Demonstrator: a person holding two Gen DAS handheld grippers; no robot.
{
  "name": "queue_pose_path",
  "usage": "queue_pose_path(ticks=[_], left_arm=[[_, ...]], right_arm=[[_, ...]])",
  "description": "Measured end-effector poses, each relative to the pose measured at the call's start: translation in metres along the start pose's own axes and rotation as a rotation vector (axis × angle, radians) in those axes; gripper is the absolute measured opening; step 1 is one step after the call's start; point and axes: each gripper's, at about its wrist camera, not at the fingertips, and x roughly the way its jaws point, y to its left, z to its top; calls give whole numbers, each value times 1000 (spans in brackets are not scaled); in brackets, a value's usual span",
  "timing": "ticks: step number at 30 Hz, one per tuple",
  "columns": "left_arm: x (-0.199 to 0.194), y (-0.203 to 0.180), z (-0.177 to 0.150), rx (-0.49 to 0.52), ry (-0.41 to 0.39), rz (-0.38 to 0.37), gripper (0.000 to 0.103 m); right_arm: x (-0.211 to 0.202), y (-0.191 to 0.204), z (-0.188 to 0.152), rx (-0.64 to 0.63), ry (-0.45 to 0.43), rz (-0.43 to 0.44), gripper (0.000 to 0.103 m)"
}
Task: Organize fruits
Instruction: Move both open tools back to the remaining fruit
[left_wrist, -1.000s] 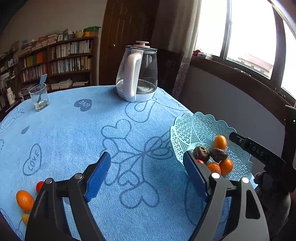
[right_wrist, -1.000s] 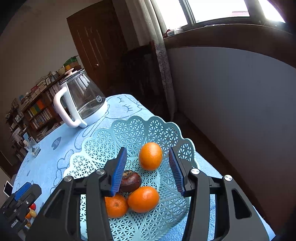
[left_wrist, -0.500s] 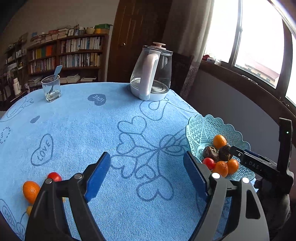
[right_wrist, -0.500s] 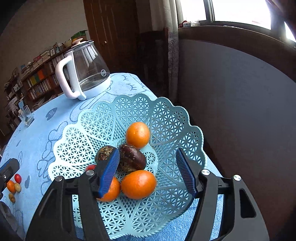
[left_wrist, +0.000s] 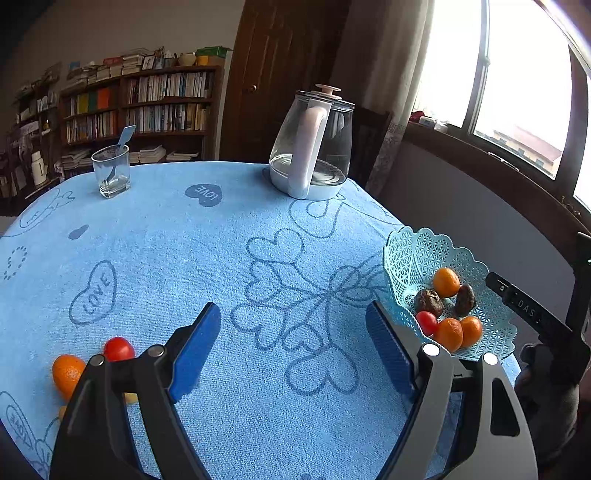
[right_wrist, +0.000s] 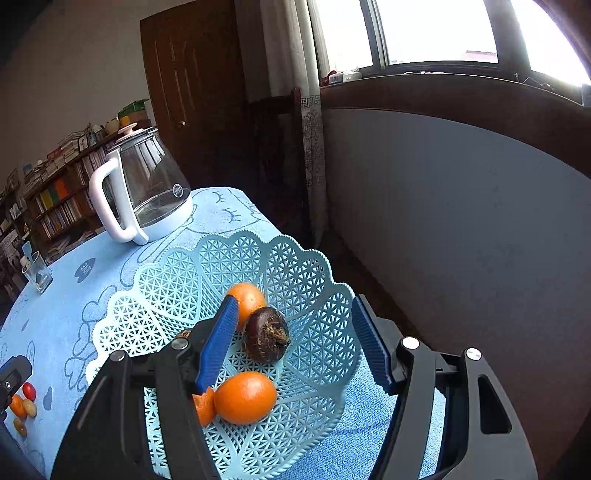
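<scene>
While fruit waits: left tongs (left_wrist: 293, 350) gape wide, empty.
Right tongs (right_wrist: 291, 343): wide, empty, over basket (right_wrist: 177, 280).
Risk: nudging tomato (left_wrist: 119, 349), perhaps rolling off.

Table layout, with places given per camera view.

In the left wrist view the basket (left_wrist: 413, 254) sat on the table (left_wrist: 221, 258) at the right edge of the frame, holding several fruits (left_wrist: 447, 282). The kettle (left_wrist: 314, 147) stood at upper centre, behind the basket, and the glass (left_wrist: 110, 175) at upper left. Loose fruits (left_wrist: 118, 349) lay at lower left, well apart from the basket. In the right wrist view the basket (right_wrist: 177, 288) filled the lower centre, the kettle (right_wrist: 144, 188) behind it at upper left.
</scene>
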Motion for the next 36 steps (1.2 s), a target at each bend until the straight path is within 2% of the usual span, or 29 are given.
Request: queue_pose_path(ticks=[9, 19, 25, 36], left_arm=[[-10, 15, 0, -24, -24, 28, 80], [-31, 45, -2, -77, -55, 84, 80], [-46, 74, -6, -117, -66, 143, 80], [-61, 139, -21, -230, -44, 265, 80]], right_arm=[[-15, 7, 2, -1, -48, 36, 65], [-41, 45, -6, -61, -52, 163, 65], [-49, 72, -17, -107, -21, 242, 65], [-53, 102, -37, -173, 31, 304, 65]])
